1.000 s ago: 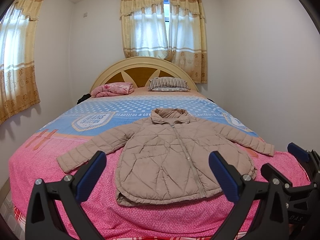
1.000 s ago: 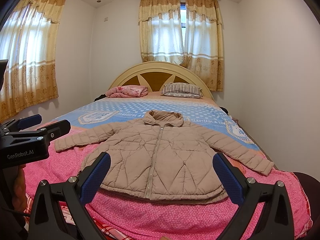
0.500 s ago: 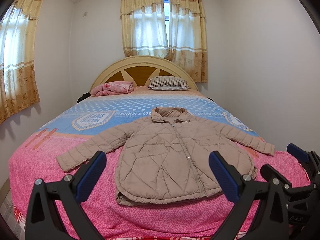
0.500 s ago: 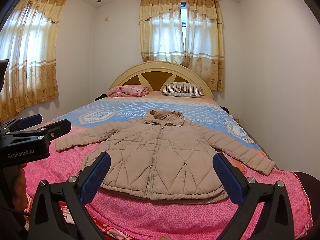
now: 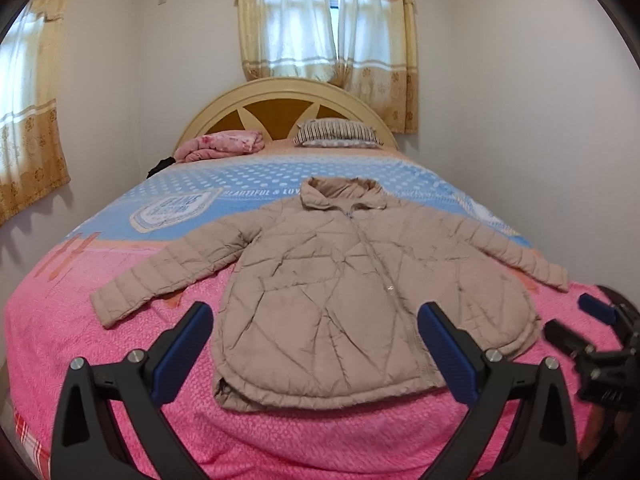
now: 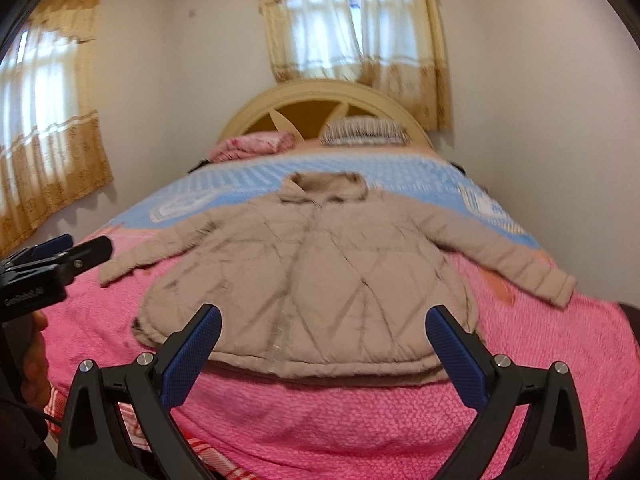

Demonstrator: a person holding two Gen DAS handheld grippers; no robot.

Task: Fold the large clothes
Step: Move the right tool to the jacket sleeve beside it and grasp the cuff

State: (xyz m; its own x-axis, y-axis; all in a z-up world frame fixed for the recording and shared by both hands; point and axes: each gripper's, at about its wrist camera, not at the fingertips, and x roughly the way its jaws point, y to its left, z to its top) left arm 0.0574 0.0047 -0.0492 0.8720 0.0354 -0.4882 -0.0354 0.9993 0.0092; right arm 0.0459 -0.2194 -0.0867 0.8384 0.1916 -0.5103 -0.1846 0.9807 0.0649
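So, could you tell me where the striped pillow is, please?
In the left wrist view, the striped pillow lies at the bed's far end against the headboard, right of the folded pink blanket.

My right tongs [image 6: 318, 350] stand spread wide, holding nothing, above the bed's [image 6: 360, 432] pink foot. The beige quilted jacket [image 6: 312, 280] lies flat, zipped, sleeves out. My left tongs [image 6: 60, 252] show at the left edge.
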